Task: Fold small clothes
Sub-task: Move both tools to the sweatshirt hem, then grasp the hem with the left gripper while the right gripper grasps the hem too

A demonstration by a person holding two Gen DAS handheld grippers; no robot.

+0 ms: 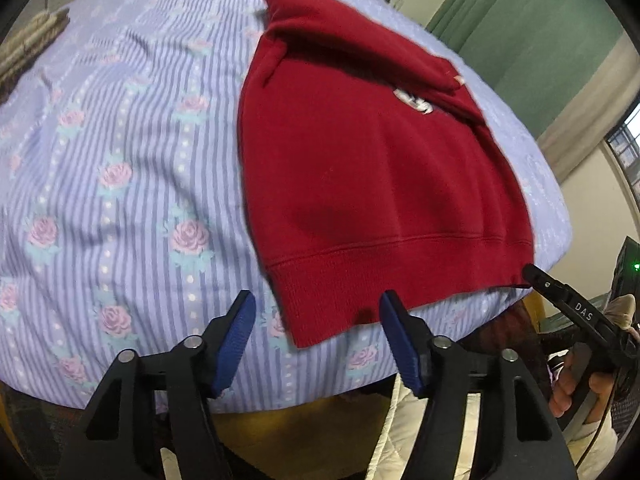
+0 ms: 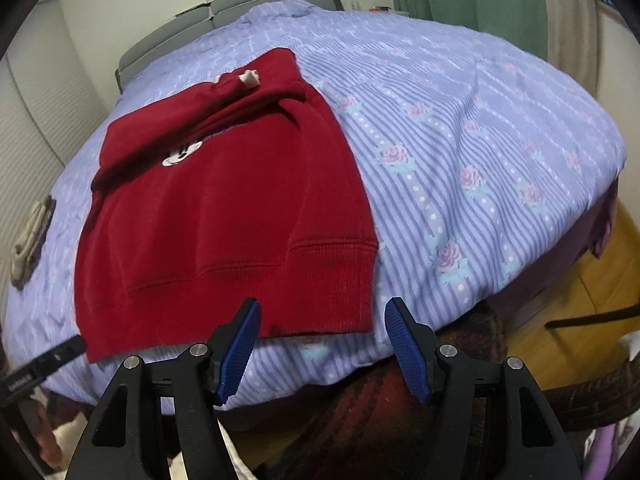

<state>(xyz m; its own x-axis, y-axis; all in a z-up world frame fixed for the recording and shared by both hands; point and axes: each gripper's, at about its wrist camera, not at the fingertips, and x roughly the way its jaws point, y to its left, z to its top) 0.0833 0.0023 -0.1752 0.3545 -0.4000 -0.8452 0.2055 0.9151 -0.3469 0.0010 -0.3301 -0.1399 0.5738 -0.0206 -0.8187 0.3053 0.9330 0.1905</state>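
A red sweatshirt (image 1: 360,168) lies on the bed (image 1: 120,160), on the striped, rose-printed cover, with its ribbed hem (image 1: 384,280) at the near edge of the bed and its collar end towards the far edge. Its long axis runs from the near edge to the far edge, hem closest to both tools. One side and a sleeve (image 2: 192,128) are already folded in across the chest, partly covering a white cartoon patch (image 2: 182,154), so the body is a narrowed panel.

The left tool (image 1: 316,320) hovers with its jaws wide apart just short of the hem's left corner, holding nothing. The right tool (image 2: 322,324) is likewise wide open and empty at the hem's right corner; in the left view one of its black fingers lies at that corner, but I cannot tell whether it touches the cloth.

The step in hand appears to be taking the hem by both corners to fold it up towards the collar. To do it well, each tool should bite the full thickness of the rib, all layers at once, at matching spots near the corners. Lift evenly, carry the hem straight along the long axis, and lay it square so the folded-in sleeve does not slip out.
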